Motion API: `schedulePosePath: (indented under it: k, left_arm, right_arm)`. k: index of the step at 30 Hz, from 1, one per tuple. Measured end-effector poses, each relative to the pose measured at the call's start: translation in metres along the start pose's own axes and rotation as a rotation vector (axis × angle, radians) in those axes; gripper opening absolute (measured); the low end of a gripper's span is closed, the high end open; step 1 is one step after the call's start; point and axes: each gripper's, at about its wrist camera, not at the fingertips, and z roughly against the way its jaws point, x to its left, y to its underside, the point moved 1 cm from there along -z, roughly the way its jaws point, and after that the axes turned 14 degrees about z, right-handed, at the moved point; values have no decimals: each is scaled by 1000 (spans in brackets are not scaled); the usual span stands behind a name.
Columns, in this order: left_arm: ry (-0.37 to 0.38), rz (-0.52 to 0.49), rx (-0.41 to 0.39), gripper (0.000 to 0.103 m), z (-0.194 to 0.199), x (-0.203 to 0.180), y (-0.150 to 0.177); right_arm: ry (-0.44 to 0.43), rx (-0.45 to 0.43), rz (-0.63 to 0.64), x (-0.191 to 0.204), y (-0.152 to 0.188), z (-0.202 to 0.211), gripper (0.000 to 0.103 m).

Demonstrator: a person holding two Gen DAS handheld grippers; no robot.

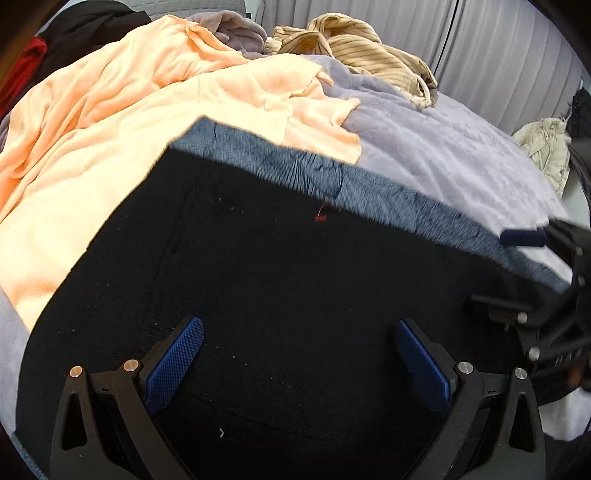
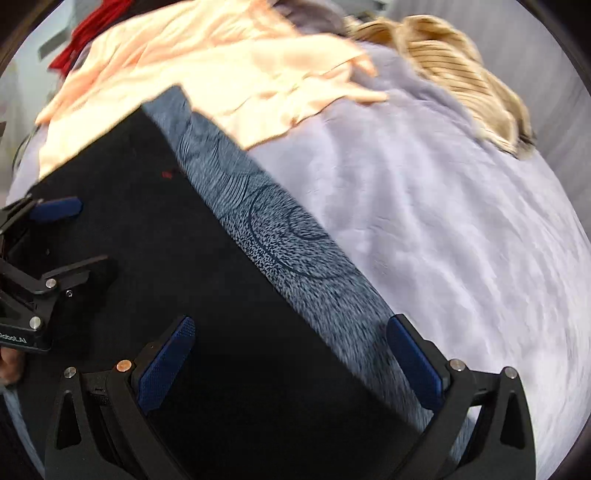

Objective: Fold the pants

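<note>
**Pants laid flat, both claws spread above them, fold looks partway done**

Black pants [image 1: 280,295] lie flat on the bed, straight under and ahead of the left claw [image 1: 299,363]. Straight edges, squared far corner, so likely at least one fold is in; how many, can't tell. A blue-grey patterned cloth [image 1: 314,173] shows as a band along the far edge of the pants; can't tell if it's a mat beneath or part of the garment.

Left claw: released, fingers wide apart, nothing between them, hovering low over black fabric. Right claw [image 2: 291,363]: released too, fingers spread, straddling the pants' right edge, left finger over black, right finger over the patterned band and lavender blanket [image 2: 443,221]. Each claw is visible at the side of the other's view, near each other.

Left to do, my guess: another fold or a final smoothing.

Containers: none seen. Loose clutter beyond the claws only: peach cloth [image 1: 110,129] touching the pants' far-left edge, tan striped garment [image 1: 354,44] further off, red item [image 2: 92,33] at far left.
</note>
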Motion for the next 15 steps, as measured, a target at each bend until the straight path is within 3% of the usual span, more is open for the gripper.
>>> schedulePosePath:
  k: [9,10,12,13,15]
  left_arm:
    - [0,-10,-39,103,6,5,8]
    - [-1,-10,-41,103,4,2,8]
    - [1,-7,-45,103,3,1,9]
    - [1,-5,-47,103,3,1,9]
    - [2,0,-51,103,0,0,7]
  right_arm:
    - [-243,5,-41,-39,-7,-41,102]
    - [-277,-9,-15,-35,-7,-38,95]
    - [-310,-27,34,-32,-9,-30,68]
    - [-326,-42,60,-29,-10,-23,47]
    - [-340,-37,93,-24,-11,-17,39]
